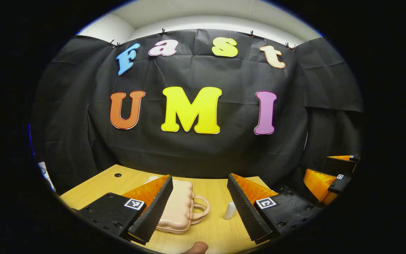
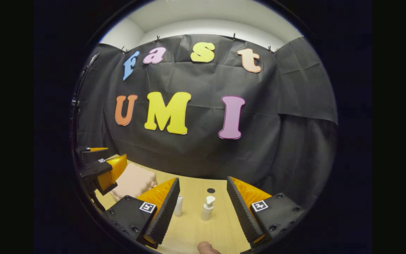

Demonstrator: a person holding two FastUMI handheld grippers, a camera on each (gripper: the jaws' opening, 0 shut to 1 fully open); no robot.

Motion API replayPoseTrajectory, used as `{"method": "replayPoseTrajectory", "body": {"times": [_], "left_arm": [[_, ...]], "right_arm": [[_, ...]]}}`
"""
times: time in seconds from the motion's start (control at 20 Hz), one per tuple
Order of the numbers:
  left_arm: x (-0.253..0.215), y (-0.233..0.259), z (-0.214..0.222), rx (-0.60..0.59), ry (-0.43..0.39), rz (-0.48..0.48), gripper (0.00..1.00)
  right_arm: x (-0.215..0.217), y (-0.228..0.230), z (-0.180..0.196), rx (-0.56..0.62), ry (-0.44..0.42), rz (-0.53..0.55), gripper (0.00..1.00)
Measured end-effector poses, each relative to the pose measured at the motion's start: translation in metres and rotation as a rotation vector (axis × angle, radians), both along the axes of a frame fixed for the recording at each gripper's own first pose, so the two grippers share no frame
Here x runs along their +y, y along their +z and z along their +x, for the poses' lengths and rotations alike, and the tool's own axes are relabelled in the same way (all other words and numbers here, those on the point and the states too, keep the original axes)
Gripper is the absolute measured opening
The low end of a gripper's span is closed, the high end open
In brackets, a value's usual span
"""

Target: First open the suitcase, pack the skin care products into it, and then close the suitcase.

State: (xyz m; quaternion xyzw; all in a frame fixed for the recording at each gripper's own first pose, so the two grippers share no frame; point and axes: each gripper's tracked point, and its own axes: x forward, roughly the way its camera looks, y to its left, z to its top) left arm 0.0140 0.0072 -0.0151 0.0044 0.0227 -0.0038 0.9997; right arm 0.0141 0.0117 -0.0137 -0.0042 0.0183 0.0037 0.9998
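A pale pink suitcase (image 1: 176,208) lies closed and flat on the wooden table (image 1: 217,187), its handle (image 1: 203,208) pointing right. It sits partly behind the left finger of my open left gripper (image 1: 199,177). A small white tube (image 1: 230,210) stands just right of the handle, close to the right finger. In the right gripper view, a white pump bottle (image 2: 207,208) stands between the fingers of my open right gripper (image 2: 203,180), and the white tube (image 2: 178,206) is beside its left finger. The suitcase (image 2: 132,181) lies farther left. Neither gripper touches anything.
The right gripper (image 1: 330,178) appears at the right edge of the left gripper view, and the left gripper (image 2: 99,167) at the left edge of the right gripper view. The table has a cable hole (image 2: 210,190). Black cloth walls close the back and sides.
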Motion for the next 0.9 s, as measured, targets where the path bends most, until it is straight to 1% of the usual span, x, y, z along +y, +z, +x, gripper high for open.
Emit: {"method": "replayPoseTrajectory", "body": {"times": [0.05,0.1,0.25,0.35,0.55,0.65,0.7,0.75,0.9], "left_arm": [[0.002,-0.001,0.002,-0.003,0.003,0.010,0.99],[0.005,-0.004,0.006,-0.007,0.007,0.031,0.99],[0.018,-0.017,0.018,-0.029,0.026,0.134,0.99],[0.023,-0.034,0.029,-0.029,0.023,0.205,0.99],[0.027,-0.077,0.049,0.008,0.002,0.382,0.99],[0.023,-0.101,0.056,0.025,-0.016,0.488,1.00],[0.019,-0.112,0.060,0.032,-0.032,0.545,0.98],[0.020,-0.122,0.061,0.041,-0.043,0.605,0.98],[0.011,-0.148,0.067,0.049,-0.072,0.764,0.98]], "right_arm": [[0.001,0.001,0.000,-0.003,0.005,-0.009,0.81],[0.002,0.004,0.001,-0.014,0.006,-0.019,0.79],[-0.009,0.013,0.003,-0.047,-0.015,-0.038,0.79],[-0.021,0.011,0.006,-0.043,-0.033,-0.059,0.80],[-0.051,0.004,0.005,-0.030,-0.084,-0.077,0.78],[-0.067,-0.003,0.004,-0.014,-0.110,-0.075,0.78],[-0.073,-0.008,0.003,-0.001,-0.115,-0.068,0.80],[-0.080,-0.013,0.002,0.010,-0.123,-0.062,0.78],[-0.093,-0.028,0.001,0.042,-0.133,-0.046,0.80]]}}
